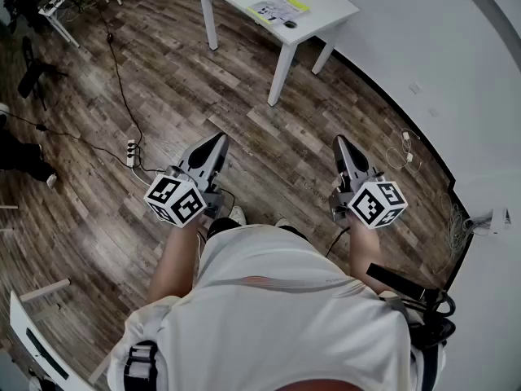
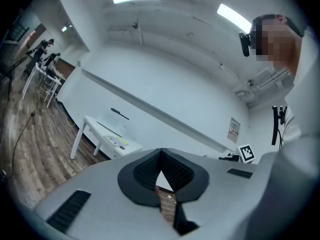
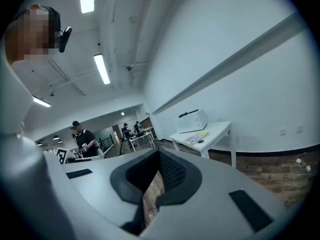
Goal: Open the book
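Book not surely seen. Flat printed item [image 1: 279, 10] on white bench [image 1: 330, 6] at 12 o'clock, well ahead, may be it. I judge it light, thin, floppy: pinch cover's free edge. Left tongs [image 1: 218, 138] and right tongs [image 1: 339, 141] closed, empty, over wood floor [image 1: 244, 96].

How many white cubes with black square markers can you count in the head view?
2. One white cube with black square markers sits on the left gripper, at picture left; the other cube is on the right gripper, at picture right. None appears hidden.
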A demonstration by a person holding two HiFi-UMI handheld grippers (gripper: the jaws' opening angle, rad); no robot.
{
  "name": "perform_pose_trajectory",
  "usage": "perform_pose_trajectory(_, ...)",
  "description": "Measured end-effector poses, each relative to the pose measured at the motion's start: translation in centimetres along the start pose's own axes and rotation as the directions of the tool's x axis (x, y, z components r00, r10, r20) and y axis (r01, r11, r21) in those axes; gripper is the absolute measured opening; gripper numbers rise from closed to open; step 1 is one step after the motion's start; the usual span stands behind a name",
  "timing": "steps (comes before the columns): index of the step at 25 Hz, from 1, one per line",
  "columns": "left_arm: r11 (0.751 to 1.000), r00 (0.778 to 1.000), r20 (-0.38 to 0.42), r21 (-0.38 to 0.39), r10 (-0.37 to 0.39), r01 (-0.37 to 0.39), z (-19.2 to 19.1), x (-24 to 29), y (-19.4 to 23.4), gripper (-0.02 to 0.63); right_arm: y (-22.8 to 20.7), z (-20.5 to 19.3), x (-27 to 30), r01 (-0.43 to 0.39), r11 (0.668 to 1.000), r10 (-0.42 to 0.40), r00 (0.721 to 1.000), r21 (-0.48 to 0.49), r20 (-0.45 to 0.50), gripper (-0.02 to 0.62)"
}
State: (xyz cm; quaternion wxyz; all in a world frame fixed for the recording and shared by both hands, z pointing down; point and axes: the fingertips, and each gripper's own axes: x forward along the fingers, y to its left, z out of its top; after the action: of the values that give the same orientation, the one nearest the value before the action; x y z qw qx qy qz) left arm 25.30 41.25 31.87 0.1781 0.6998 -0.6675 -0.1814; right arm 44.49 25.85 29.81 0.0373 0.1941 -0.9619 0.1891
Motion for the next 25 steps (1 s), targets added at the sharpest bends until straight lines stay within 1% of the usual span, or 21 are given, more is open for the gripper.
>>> perform_pose_trajectory(3, 1.000, 1.000, 0.002, -0.009, 0.009, -0.009, 0.6, -1.2, 2.2, 0.011, 1.3, -0.8, 1.5, 0.009, 1.000, -0.009, 1.000, 0.004, -0.008, -0.005)
perform_pose_trajectory(7, 1.000, 1.000, -0.017, -0.009, 0.000, 0.000, 0.6, -2.4, 4.4, 0.011, 2.5, -2.1, 2.9, 0.030, 0.999, -0.029, 0.999, 0.016, -0.019, -0.005)
perform_pose_trajectory(10, 1.000, 1.000, -0.017, -0.020, 0.006, -0.006, 1.0, -2.9, 5.7, 0.011, 3.4, -2.8, 4.0, 0.028, 0.999, -0.028, 0.999, 0.017, -0.035, -0.005)
perform_pose_trajectory(13, 1.000, 1.000, -0.014, 0.003, 0.015, -0.015, 1.6, -3.1, 6.5, 0.011, 3.5, -3.1, 5.2, 0.024, 0.999, -0.023, 0.999, 0.024, -0.049, -0.005)
perform_pose_trajectory(16, 0.999, 1.000, -0.013, 0.019, 0.027, -0.027, 2.2, -3.0, 7.7, 0.011, 3.8, -3.0, 7.2, 0.006, 1.000, -0.004, 0.999, 0.030, -0.052, -0.005)
perform_pose_trajectory(20, 0.998, 0.998, -0.011, 0.013, 0.056, -0.056, 2.6, -2.6, 9.6, 0.011, 4.1, -3.2, 10.3, -0.038, 0.999, 0.039, 0.997, 0.024, -0.073, -0.005)
perform_pose_trajectory(25, 0.995, 0.995, -0.004, -0.009, 0.098, -0.098, 3.3, -1.0, 13.0, 0.011, 3.3, -3.2, 15.2, -0.079, 0.996, 0.082, 0.992, 0.038, -0.095, -0.005)
